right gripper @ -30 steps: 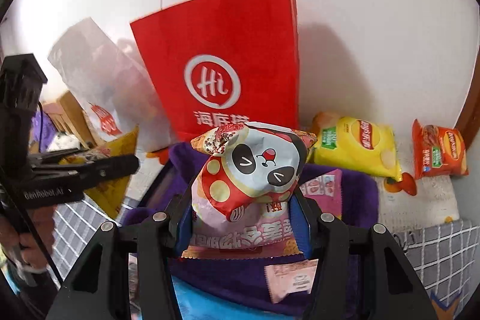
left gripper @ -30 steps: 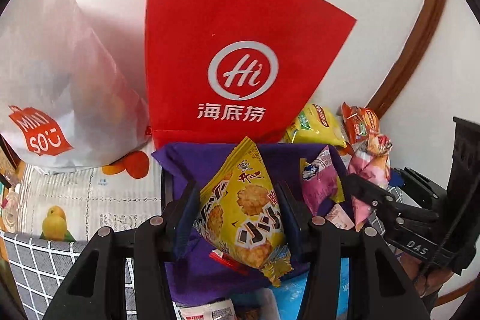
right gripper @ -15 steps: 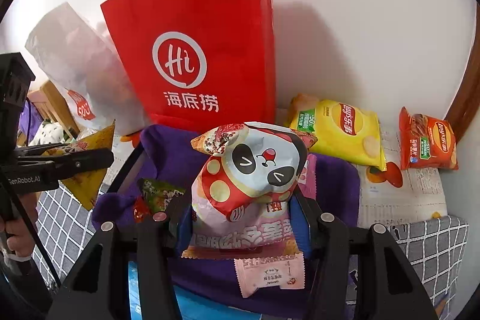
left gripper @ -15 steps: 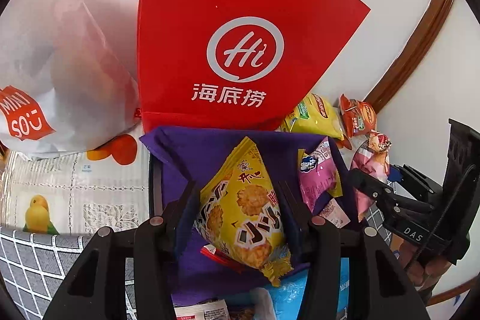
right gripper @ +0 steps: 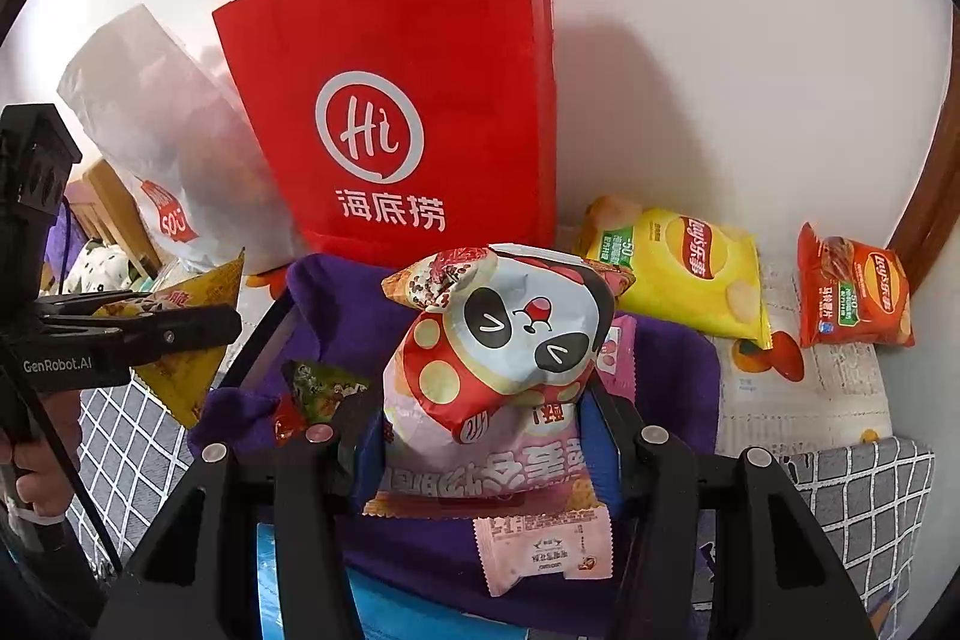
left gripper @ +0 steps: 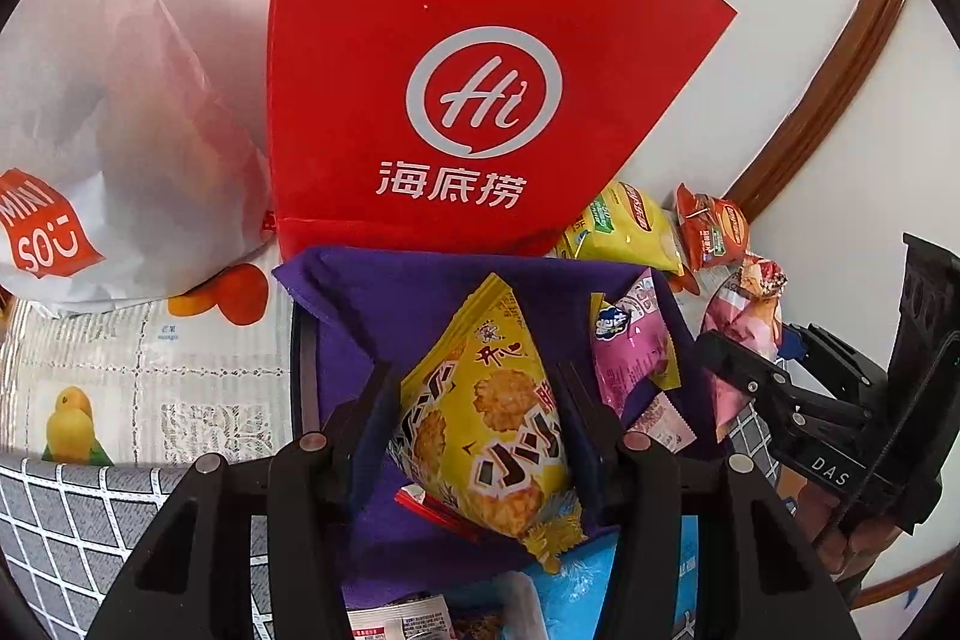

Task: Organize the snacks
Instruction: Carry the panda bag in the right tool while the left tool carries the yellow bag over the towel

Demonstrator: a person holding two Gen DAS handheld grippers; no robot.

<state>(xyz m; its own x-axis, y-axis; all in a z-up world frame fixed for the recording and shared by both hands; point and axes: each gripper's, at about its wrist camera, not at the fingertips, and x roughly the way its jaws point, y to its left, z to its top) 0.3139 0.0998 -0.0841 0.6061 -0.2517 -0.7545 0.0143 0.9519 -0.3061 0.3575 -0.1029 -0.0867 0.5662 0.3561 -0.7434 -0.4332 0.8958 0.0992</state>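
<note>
Gripping a yellow cracker packet (left gripper: pixel 486 424), left gripper (left gripper: pixel 474 436), right gripper (right gripper: pixel 486 436) clamping panda bag (right gripper: pixel 510 340) (above purple-lined basket (right gripper: pixel 360 292), small packets inside)

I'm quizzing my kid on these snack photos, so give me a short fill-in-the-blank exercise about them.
1. The left gripper holds a ____ snack packet.
2. The packet in the right gripper shows a ____ face.
3. The tall red bag has white string ____.
4. The yellow chip bag lies beside an ____ one.

Missing words: yellow; panda; handles; orange
</note>
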